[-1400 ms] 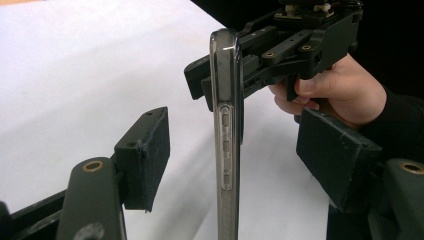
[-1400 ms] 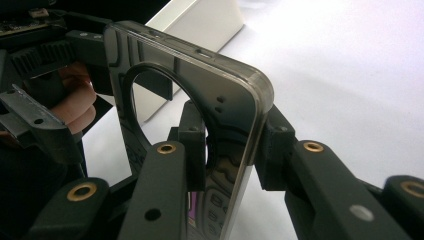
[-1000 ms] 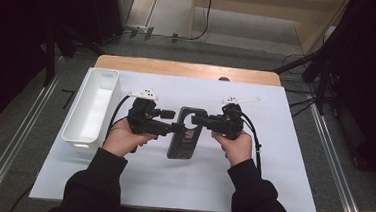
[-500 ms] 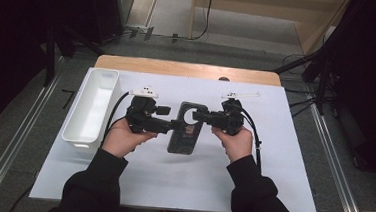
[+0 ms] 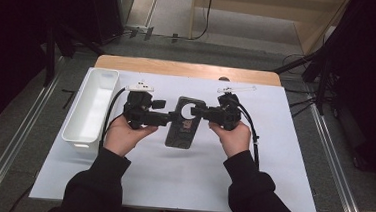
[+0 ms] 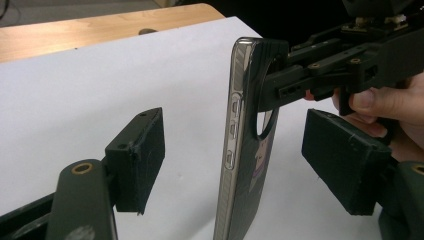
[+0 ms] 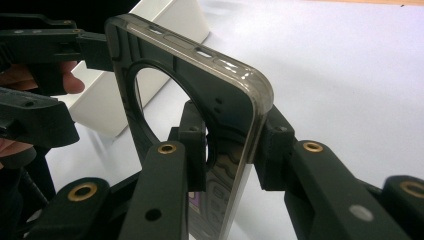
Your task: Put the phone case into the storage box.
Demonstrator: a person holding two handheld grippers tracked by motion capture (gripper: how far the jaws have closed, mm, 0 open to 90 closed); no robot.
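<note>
A dark phone case point(image 5: 185, 123) with a round camera cutout is held on edge over the white sheet, between my two grippers. My right gripper point(image 7: 232, 140) is shut on the case point(image 7: 200, 90) just below the cutout, one pad on each face. From the other side, my left gripper point(image 6: 240, 160) straddles the case point(image 6: 245, 100); its jaws have just been opening and both pads point(image 6: 137, 155) stand clear of it. In the high view the left gripper point(image 5: 175, 117) and right gripper point(image 5: 198, 111) meet at the case's upper half.
A long white tray point(image 5: 91, 104) lies along the sheet's left side, close to the left hand. The white sheet point(image 5: 272, 157) covers a wooden table whose far edge point(image 5: 188, 68) shows. Dark stands and cables ring the table.
The case and both grippers sit slightly farther up the picture than a second ago. Both hands otherwise stay in place.
</note>
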